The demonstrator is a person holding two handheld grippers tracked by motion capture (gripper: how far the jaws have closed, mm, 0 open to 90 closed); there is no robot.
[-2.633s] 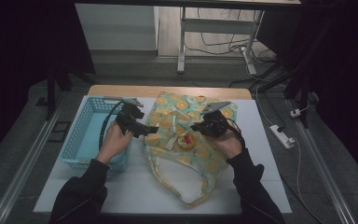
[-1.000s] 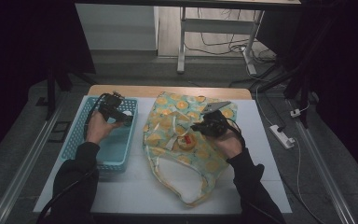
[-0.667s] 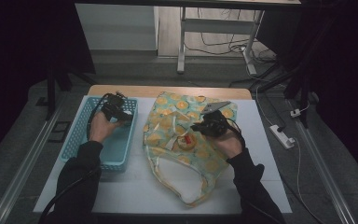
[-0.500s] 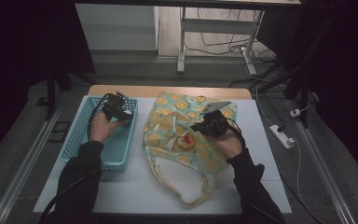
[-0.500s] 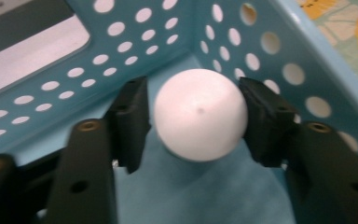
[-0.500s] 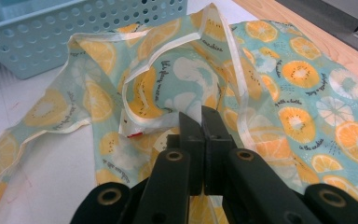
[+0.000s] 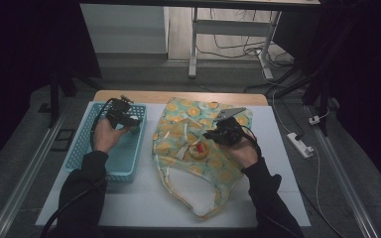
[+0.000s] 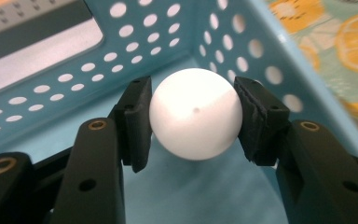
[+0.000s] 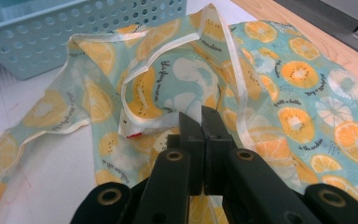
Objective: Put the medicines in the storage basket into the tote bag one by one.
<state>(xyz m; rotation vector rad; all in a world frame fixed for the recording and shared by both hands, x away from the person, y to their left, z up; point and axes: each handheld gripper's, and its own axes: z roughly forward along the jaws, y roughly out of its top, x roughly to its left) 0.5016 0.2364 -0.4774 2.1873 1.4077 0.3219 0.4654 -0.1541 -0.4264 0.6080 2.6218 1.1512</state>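
Left gripper point(image 8: 193, 116): inside the blue perforated basket point(image 7: 87, 148), near its far right corner; its jaws have just been closing and now press on both sides of a white ball point(image 8: 195, 113).
White ball: round, smooth, with one tiny dark dot on its face; held between the two black pads, just above the basket floor and close to the basket's perforated walls.
Right gripper point(image 9: 203, 122): jaws pressed together, pinching a fold of the fruit-print cloth bag point(image 9: 279, 93) at the bag's pale-trimmed opening.
Fruit-print bag: pale green fabric with orange and kiwi slices, lying flat on the white table top point(image 7: 144, 198), just right of the basket; its handle loop point(image 7: 198, 196) spreads toward the person.
Inside the bag mouth: a small round orange thing with a red part point(image 7: 198, 148), just left of the right gripper in the high view; what it is cannot be told.
Basket: on the left part of the table, touching or nearly touching the bag's edge.
Hands: the left hand point(image 7: 105, 136) is over the basket, the right hand point(image 7: 240, 151) is over the bag.
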